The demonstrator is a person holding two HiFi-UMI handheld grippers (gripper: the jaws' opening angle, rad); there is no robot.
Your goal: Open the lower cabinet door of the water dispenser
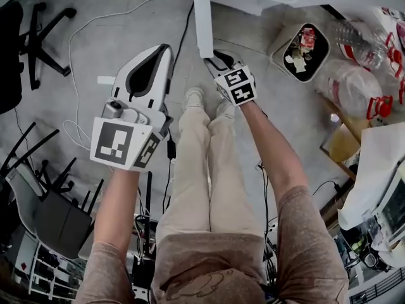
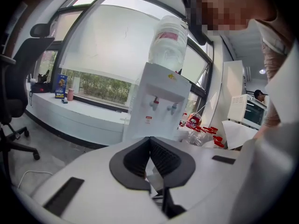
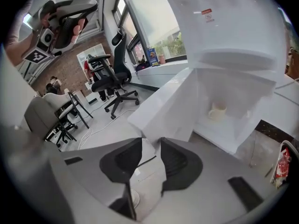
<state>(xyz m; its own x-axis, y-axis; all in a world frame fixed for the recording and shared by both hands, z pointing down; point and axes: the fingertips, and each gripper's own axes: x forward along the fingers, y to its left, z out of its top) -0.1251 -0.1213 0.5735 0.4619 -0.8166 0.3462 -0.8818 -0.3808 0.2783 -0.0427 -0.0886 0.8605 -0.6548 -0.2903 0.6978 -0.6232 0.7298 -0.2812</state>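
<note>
Lower cabinet door open, white mug inside, right hand-held gripper clamping its edge, left hand-held gripper closed, empty.

Bright office, daylight thru big glass.
Grey floor, black chair base at 10 o'clock, waste bin at 2. Windows w/ pale blind over long white sill. Black office chair nr brick wall, 10 o'clock.
</note>
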